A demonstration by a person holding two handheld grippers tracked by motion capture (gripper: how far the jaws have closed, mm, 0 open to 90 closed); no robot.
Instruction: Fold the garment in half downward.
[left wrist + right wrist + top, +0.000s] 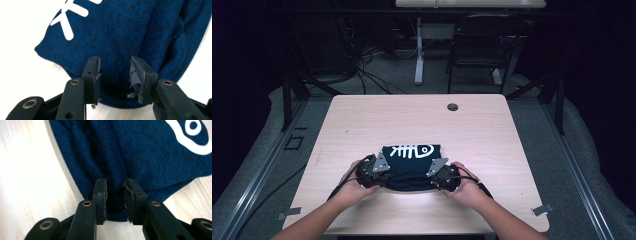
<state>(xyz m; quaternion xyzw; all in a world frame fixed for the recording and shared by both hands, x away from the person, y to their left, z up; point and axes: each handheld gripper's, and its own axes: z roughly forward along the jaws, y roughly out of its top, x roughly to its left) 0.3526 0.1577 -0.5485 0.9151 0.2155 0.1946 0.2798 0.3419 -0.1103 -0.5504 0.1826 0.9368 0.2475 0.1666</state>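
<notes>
We cannot tell whether the worn pads (pixel 128 195) of the right gripper (pixel 115 193) press the folded dark blue knitted garment with a white fish-bone print (pixel 411 165), and the print (pixel 65 22) is cut off by the top edge in both gripper views.

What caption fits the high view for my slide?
Two hand-held grippers, left and right, work the near edge of a folded navy garment with a white fishbone print on a wooden table.

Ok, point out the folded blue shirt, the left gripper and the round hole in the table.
shirt (pixel 411 172), high view, on the plain blue cloth below the fish print.
left gripper (pixel 113 75), left gripper view, midway between its fingertips.
hole (pixel 452 107), high view, on its dark middle.
</notes>
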